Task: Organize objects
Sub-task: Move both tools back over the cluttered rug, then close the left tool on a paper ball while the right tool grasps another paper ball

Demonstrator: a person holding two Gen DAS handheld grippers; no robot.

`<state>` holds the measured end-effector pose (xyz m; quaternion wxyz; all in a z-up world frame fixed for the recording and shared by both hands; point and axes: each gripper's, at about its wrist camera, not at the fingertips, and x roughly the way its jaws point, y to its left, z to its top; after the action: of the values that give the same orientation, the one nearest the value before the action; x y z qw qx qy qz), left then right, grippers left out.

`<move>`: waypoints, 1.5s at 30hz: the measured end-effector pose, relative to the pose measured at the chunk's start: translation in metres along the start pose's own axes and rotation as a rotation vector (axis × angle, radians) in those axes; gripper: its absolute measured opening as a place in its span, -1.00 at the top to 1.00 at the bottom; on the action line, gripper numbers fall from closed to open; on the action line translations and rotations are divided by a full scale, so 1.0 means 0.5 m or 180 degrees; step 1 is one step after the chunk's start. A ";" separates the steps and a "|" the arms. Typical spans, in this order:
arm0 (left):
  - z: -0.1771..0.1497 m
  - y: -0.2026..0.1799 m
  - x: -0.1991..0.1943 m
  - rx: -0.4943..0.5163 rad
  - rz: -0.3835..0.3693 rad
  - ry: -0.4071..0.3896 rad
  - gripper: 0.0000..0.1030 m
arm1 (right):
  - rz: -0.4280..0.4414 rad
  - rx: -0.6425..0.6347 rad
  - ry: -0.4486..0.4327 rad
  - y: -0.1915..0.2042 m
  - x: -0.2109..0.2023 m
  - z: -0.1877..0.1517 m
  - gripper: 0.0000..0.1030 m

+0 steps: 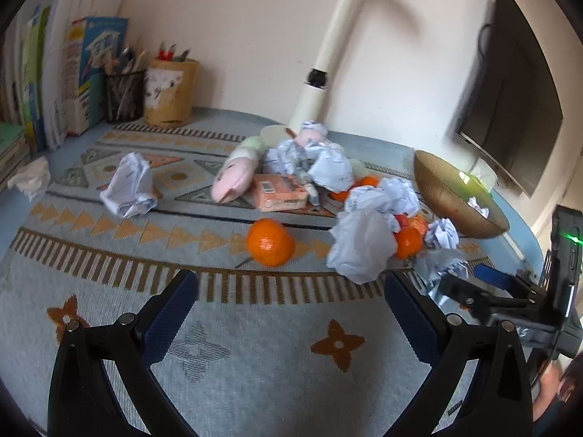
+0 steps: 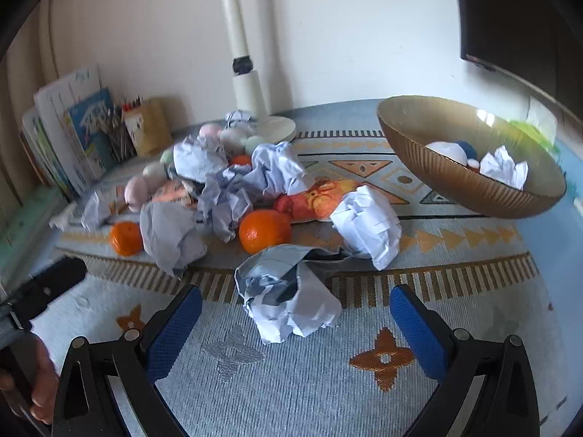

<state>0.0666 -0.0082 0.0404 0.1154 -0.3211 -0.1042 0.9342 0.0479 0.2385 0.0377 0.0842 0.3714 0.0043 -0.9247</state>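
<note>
Patterned blue cloth (image 2: 291, 382) covers the table, and a white lamp post (image 2: 247, 87) stands at the back; positions below refer to that post. Left of it, my left gripper (image 1: 291, 306) is spread wide and holds nothing; a lone orange (image 1: 270, 242) lies on the cloth just beyond its fingers. In front of the post sits the pile of crumpled papers (image 2: 226, 196) and a second orange (image 2: 264, 231). My right gripper (image 2: 296, 313) is fully open; one paper ball (image 2: 288, 302) lies between its blue pads (image 2: 175, 331), touching neither. Right of the post, the brown bowl (image 2: 455, 182) already contains a crumpled paper (image 2: 504, 167).
</note>
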 end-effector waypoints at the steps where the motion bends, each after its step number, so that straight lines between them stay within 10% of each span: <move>1: 0.003 -0.011 -0.001 0.0048 -0.0071 0.0001 -0.99 | -0.0025 -0.0040 -0.0013 0.004 -0.001 -0.001 -1.00; 21: 0.034 -0.107 0.120 0.0205 -0.0082 0.0327 -0.90 | -0.0129 0.0046 0.0077 -0.001 0.019 0.005 -0.38; 28: 0.031 -0.093 0.131 0.0106 -0.0140 0.0420 -0.48 | -0.0150 0.0069 0.0079 0.001 0.018 0.005 -0.38; 30: 0.028 -0.095 0.136 0.0129 -0.0183 0.0486 -0.03 | -0.0134 0.0043 0.0102 0.002 0.021 0.006 -0.33; 36: 0.026 -0.095 0.124 0.0150 -0.0293 0.0425 0.01 | -0.0031 0.0040 0.0018 0.001 0.013 0.005 0.17; 40: 0.029 -0.088 0.085 0.0141 -0.0413 0.0132 0.01 | 0.0263 0.0115 -0.0527 -0.011 -0.056 -0.006 0.17; 45: 0.033 -0.081 0.091 0.0042 -0.0412 0.0146 0.01 | 0.0209 0.0110 -0.0494 -0.006 -0.050 -0.002 0.17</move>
<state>0.0274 0.0412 0.0381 0.1800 -0.3343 -0.1159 0.9178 0.0660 0.2452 0.0538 0.1081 0.2999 -0.0304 -0.9473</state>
